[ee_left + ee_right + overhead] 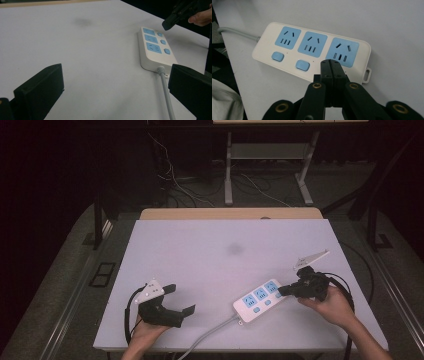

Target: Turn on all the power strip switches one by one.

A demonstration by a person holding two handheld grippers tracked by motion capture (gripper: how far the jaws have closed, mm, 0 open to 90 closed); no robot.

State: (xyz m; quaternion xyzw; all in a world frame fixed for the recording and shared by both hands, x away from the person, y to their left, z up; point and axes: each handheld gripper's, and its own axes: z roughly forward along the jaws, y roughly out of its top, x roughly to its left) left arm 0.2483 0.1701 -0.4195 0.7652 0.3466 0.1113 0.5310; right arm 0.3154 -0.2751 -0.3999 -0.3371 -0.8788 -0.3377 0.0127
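A white power strip point(260, 299) with three blue sockets and blue switches lies on the white table's front right. It is also seen in the left gripper view point(155, 48) and the right gripper view point(312, 47). My right gripper point(281, 291) is shut, with nothing between its jaws. Its tip point(330, 62) sits over the strip's far end, just below the third socket, and hides the spot where that socket's switch would be. Whether it touches the strip I cannot tell. My left gripper point(182, 299) stands open at the front left, jaws wide point(115, 85) and empty, pointing toward the strip.
The strip's grey cable point(210, 332) runs off the table's front edge. The white table top point(225, 235) has a faint dark smudge point(234, 249) near its middle. Beyond the table are a wooden edge, table legs and floor cables.
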